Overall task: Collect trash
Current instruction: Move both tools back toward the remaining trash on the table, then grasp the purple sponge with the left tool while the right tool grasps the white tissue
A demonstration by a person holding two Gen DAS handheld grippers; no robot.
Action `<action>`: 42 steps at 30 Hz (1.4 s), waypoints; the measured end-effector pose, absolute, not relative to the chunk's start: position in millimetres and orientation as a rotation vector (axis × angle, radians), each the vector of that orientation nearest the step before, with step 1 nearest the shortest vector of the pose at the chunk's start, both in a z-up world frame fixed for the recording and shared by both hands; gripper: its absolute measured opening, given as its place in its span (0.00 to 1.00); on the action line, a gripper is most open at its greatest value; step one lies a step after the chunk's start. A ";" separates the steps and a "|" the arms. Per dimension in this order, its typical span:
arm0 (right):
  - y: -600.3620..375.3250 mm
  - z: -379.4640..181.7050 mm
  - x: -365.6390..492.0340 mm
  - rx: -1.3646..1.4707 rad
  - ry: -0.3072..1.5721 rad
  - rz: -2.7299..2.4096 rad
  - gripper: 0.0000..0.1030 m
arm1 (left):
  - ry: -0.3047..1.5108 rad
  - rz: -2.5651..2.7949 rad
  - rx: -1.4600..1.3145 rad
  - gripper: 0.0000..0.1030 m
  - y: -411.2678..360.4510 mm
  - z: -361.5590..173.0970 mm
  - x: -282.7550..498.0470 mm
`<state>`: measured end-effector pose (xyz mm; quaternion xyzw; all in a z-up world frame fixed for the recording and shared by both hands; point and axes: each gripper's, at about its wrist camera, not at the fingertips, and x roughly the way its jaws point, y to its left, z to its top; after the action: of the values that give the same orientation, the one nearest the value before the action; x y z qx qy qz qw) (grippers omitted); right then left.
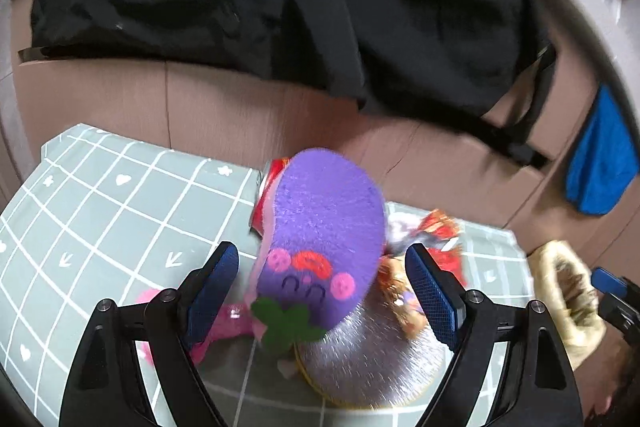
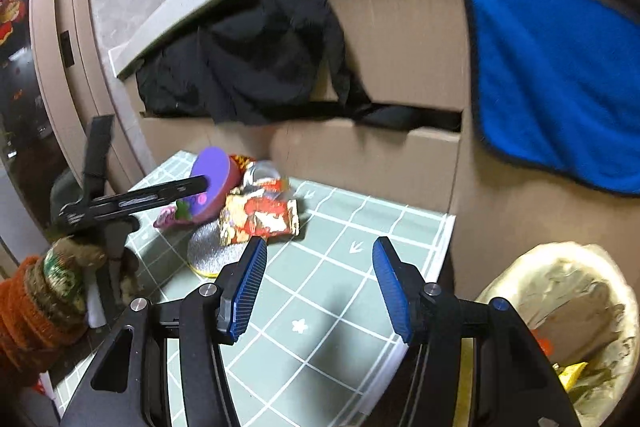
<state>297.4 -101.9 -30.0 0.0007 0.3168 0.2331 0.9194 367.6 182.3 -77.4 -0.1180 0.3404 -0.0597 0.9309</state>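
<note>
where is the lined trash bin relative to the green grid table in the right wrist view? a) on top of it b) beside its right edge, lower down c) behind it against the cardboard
b, the trash bin stands off the table past its right edge, below the tabletop.

We read no words or numbers, wrapper (image 2: 262, 217) print too blurred, tablecloth (image 2: 320, 311) bearing only arrows, hearts, flowers

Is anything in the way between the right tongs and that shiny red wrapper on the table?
Nothing visible blocks it. The right tongs are open over bare green tablecloth, and the red wrapper lies just ahead on the pile, beside the purple slipper.
</note>
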 end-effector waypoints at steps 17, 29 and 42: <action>-68.6 -54.5 318.6 -0.006 0.750 0.513 0.51 | 0.673 -0.073 -0.445 0.68 232.0 -57.3 301.4; 28.9 -49.7 349.7 -0.201 0.776 0.557 0.50 | 0.412 0.113 -0.489 0.68 301.2 -49.1 252.3; 108.4 -77.3 449.5 -0.260 0.781 0.410 0.50 | 0.425 0.117 -0.548 0.69 326.4 -62.2 252.2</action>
<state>449.5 108.4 -77.3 -0.1255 0.3768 0.1979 0.8961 252.2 326.4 -62.2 -0.2684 0.2083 0.0573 0.9388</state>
